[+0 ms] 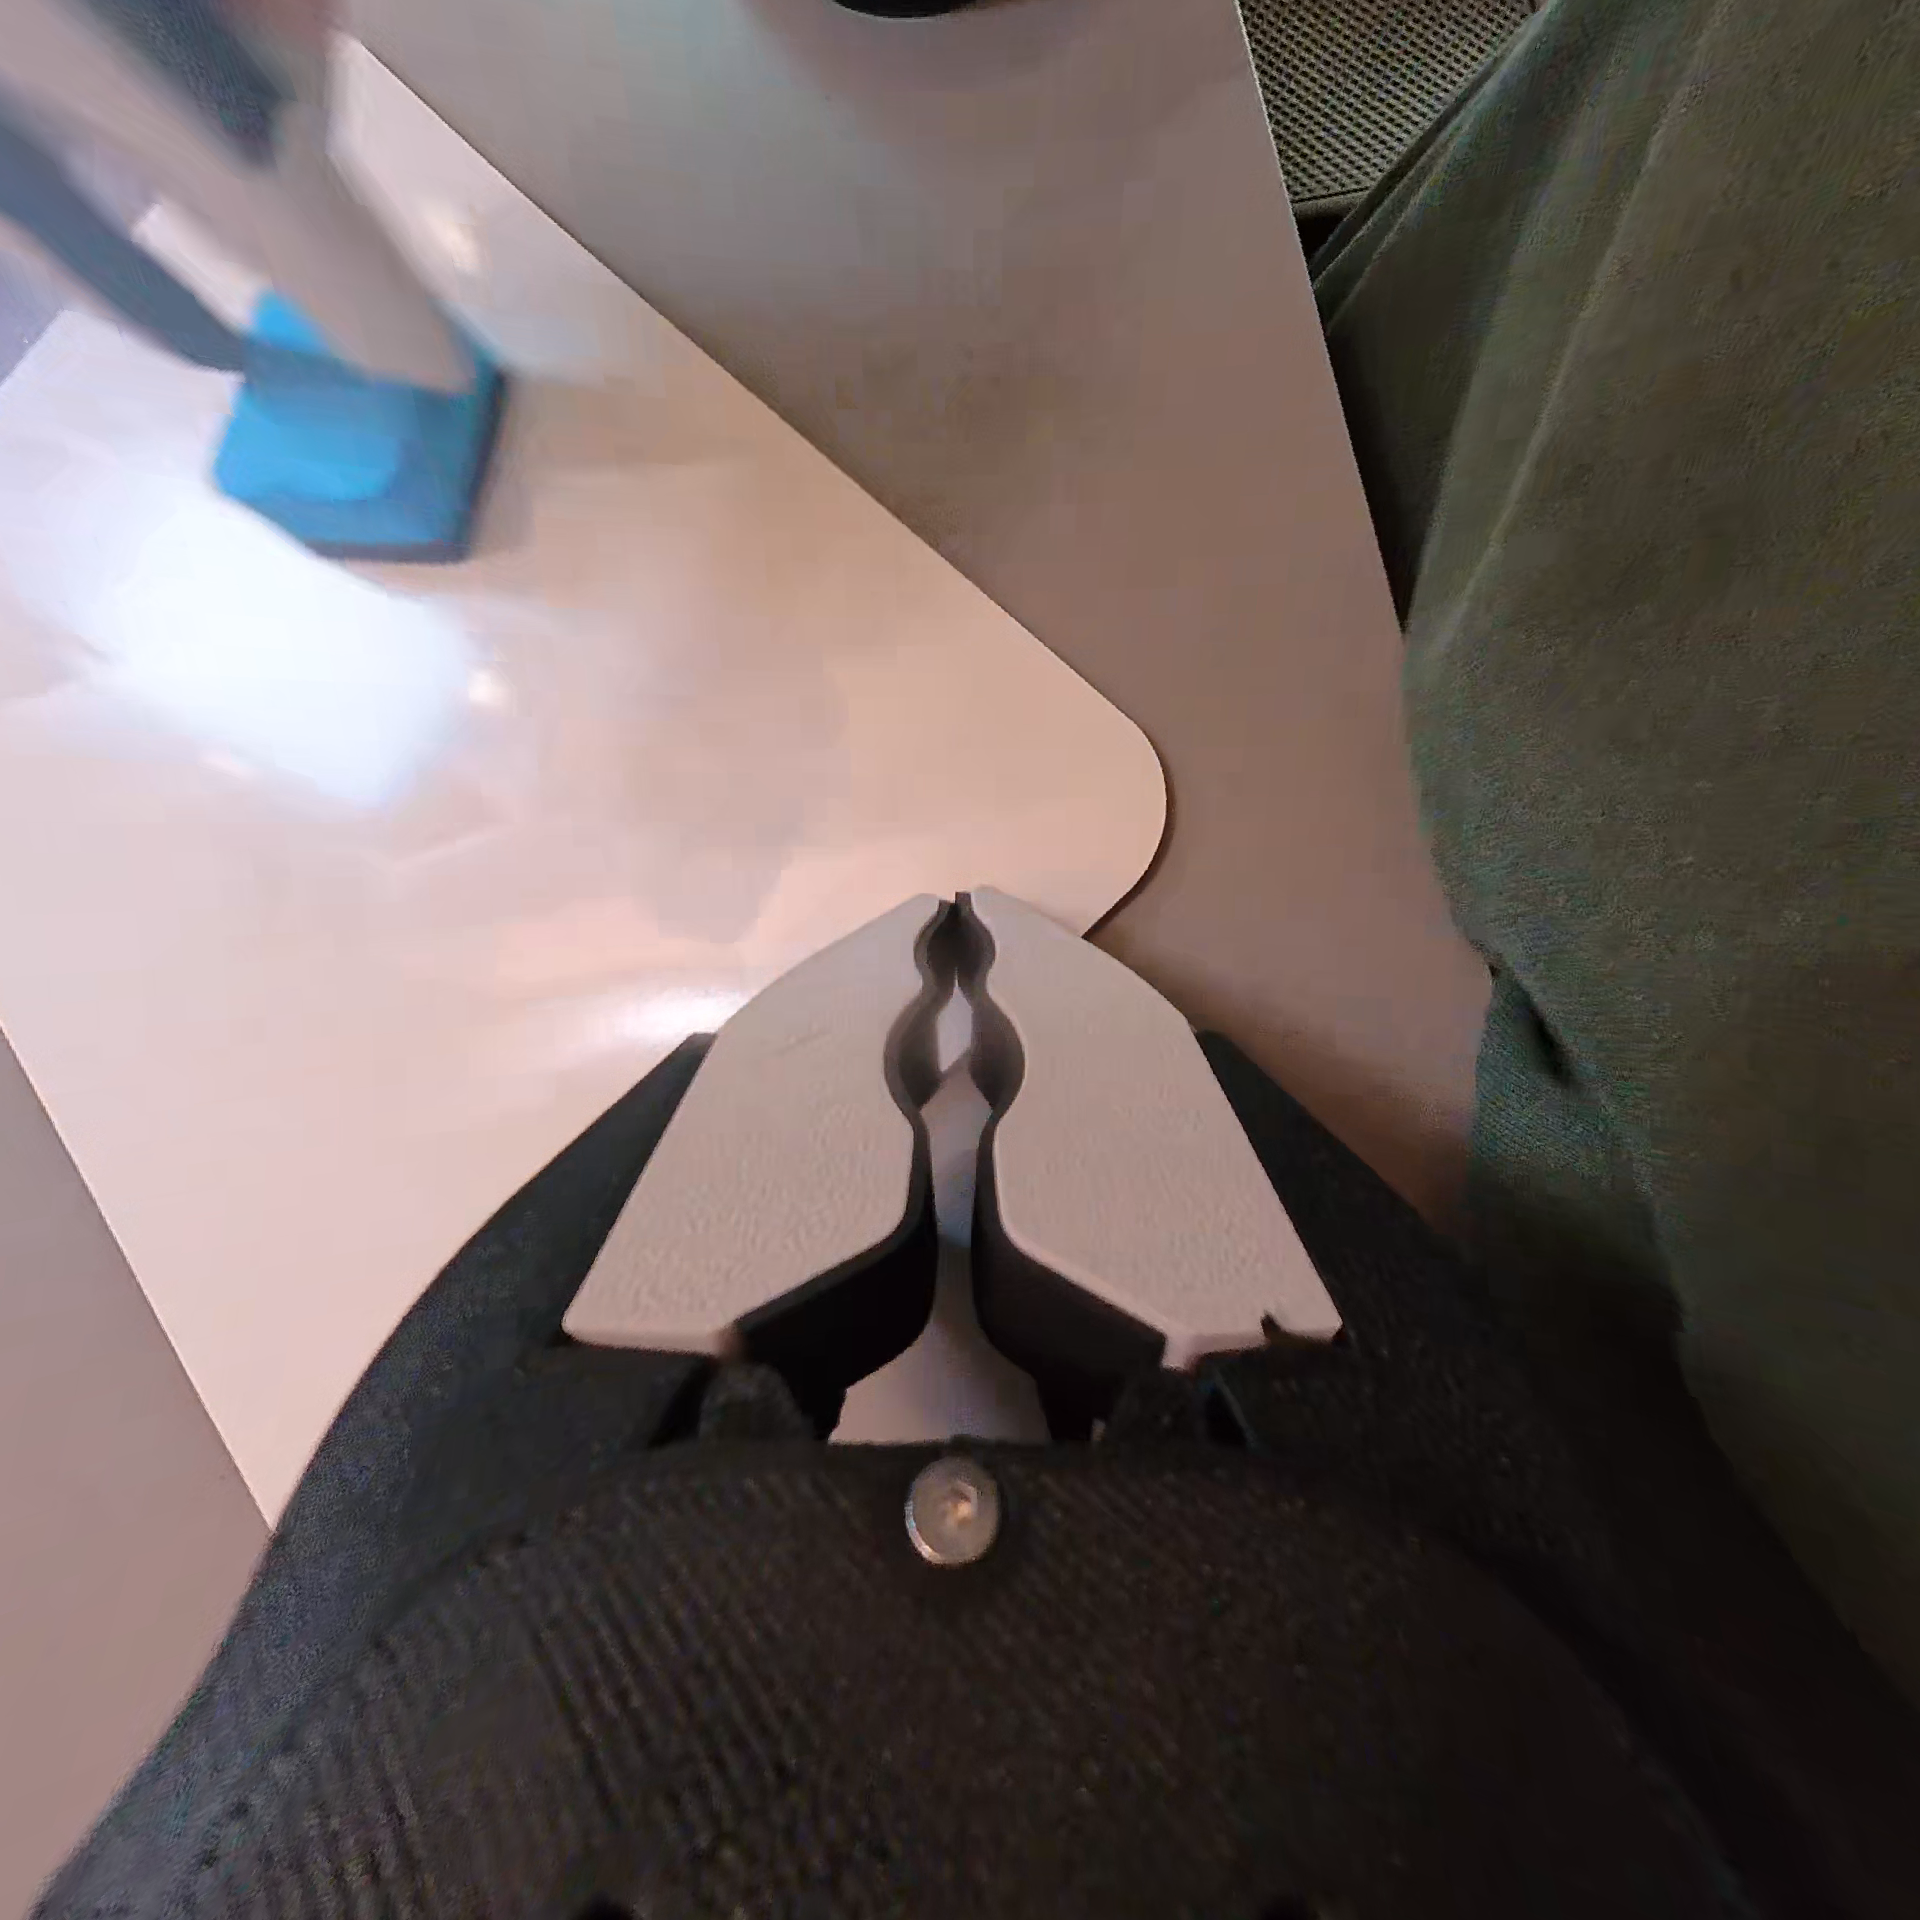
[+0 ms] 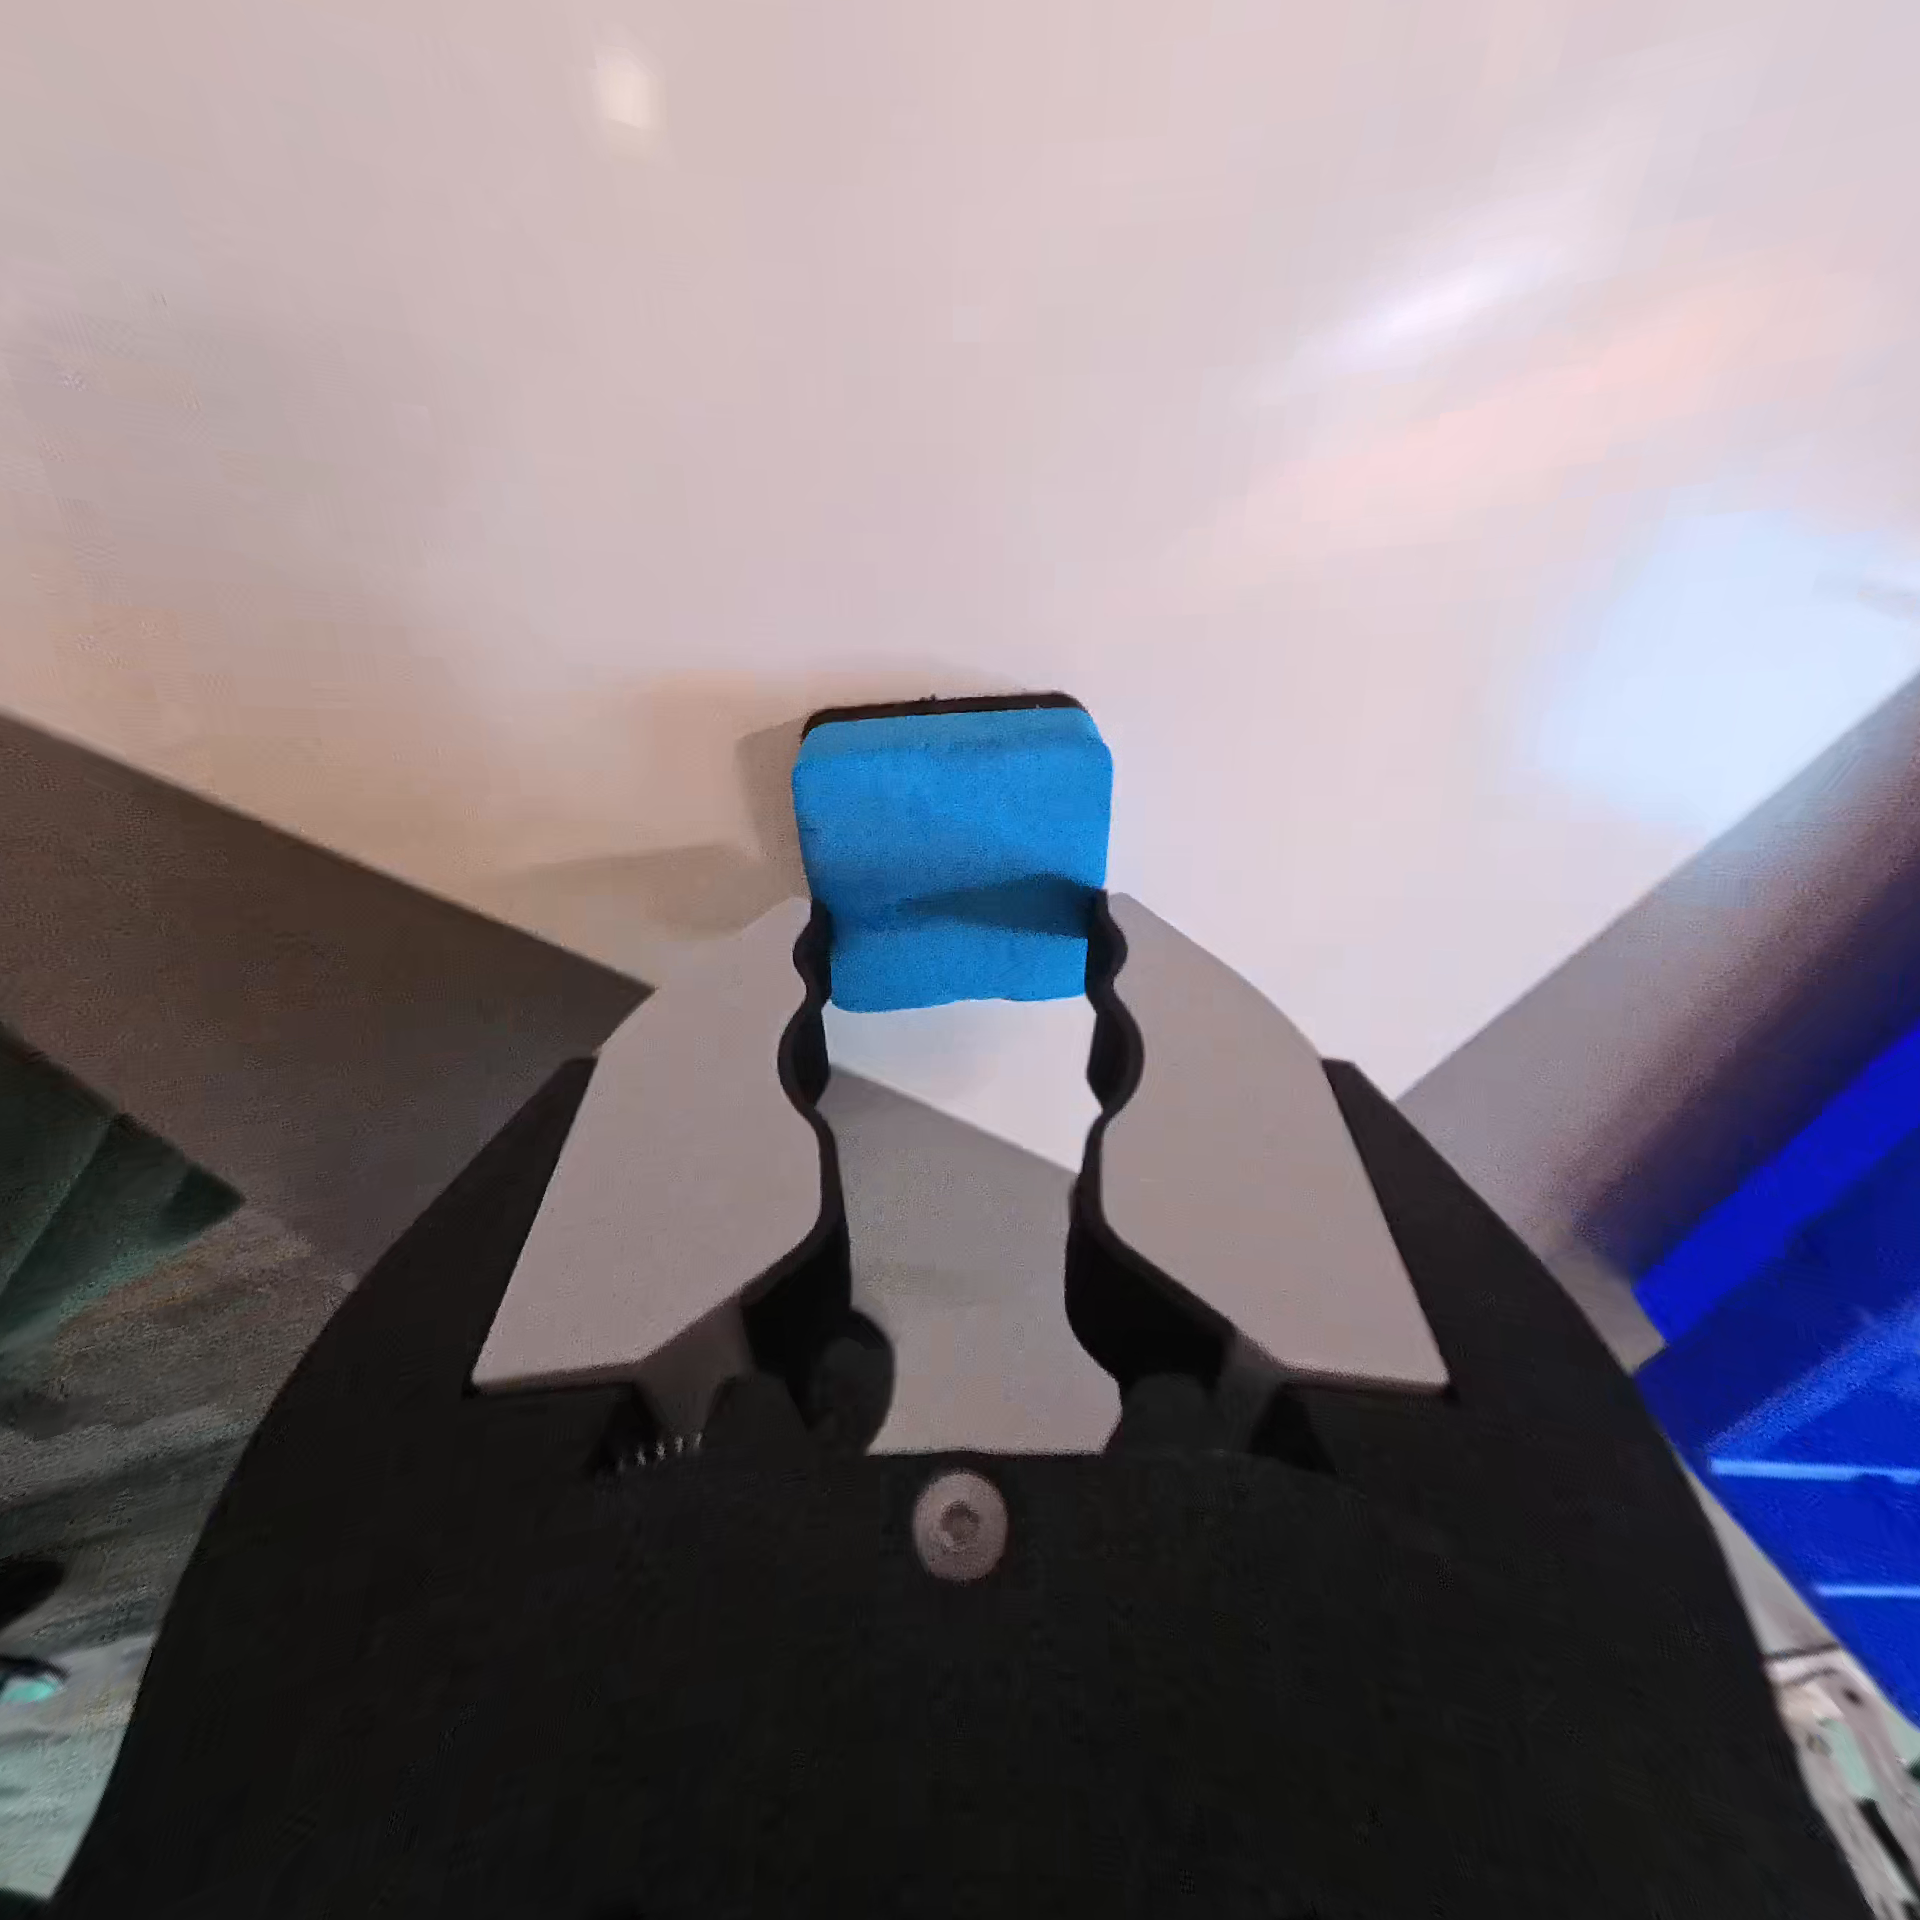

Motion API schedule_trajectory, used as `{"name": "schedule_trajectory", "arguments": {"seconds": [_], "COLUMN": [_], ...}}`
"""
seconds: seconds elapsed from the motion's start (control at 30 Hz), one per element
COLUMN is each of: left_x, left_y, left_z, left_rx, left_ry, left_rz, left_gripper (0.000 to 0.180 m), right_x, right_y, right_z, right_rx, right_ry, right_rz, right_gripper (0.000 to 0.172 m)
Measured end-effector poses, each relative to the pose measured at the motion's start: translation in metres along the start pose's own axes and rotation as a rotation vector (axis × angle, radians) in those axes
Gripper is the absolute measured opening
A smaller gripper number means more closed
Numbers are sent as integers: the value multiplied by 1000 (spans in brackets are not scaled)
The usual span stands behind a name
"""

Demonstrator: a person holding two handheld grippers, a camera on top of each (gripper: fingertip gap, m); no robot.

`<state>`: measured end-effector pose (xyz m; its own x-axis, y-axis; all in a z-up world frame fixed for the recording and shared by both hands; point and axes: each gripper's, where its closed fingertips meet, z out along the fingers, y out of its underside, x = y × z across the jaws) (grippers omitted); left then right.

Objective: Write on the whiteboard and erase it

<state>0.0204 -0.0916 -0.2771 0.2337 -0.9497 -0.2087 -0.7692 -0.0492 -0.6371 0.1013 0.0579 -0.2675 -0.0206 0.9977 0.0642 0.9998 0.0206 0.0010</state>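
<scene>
My right gripper [image 2: 954,935] has the blue eraser [image 2: 951,852] pinched between both pads, its dark felt face flat against the whiteboard [image 2: 935,364] straight ahead. My left gripper [image 1: 961,902] is fully closed on nothing, its tips over the board's rounded corner.

Left gripper [image 1: 961,896] closed, right gripper [image 2: 954,935] clamped

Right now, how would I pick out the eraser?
Find the glossy whiteboard on the grey table. The eraser is the small blue foam block with a black underside, pinched between the right gripper fingertips; nothing else on the board is blue.
</scene>
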Motion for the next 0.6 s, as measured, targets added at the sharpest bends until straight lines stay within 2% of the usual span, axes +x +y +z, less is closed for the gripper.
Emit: {"name": "schedule_trajectory", "arguments": {"seconds": [0.13,0.2,0.27,0.47,0.53,0.6], "left_x": [-1,-1,-1,-1,-1,-1], "left_y": [0,0,0,1,1,1], "left_z": [0,0,0,-1,-1,-1], "left_rx": [-7,-11,-12,-9,-6,-5], "left_ry": [-12,-15,-15,-9,-6,-2], "left_rz": [8,12,12,2,-4,-6], "left_gripper": [1,1,1,1,1,1], "right_x": [-75,-83,-52,115,133,129], "right_y": [1,-4,-9,23,24,17], "right_z": [-5,-6,-4,8,9,8], "right_rx": [45,58,86,87,98,71], "right_ry": [-13,-23,-23,16,1,50], "right_rz": [-125,-148,-53,349,405,353], "right_gripper": [48,48,48,48,48,48]}}
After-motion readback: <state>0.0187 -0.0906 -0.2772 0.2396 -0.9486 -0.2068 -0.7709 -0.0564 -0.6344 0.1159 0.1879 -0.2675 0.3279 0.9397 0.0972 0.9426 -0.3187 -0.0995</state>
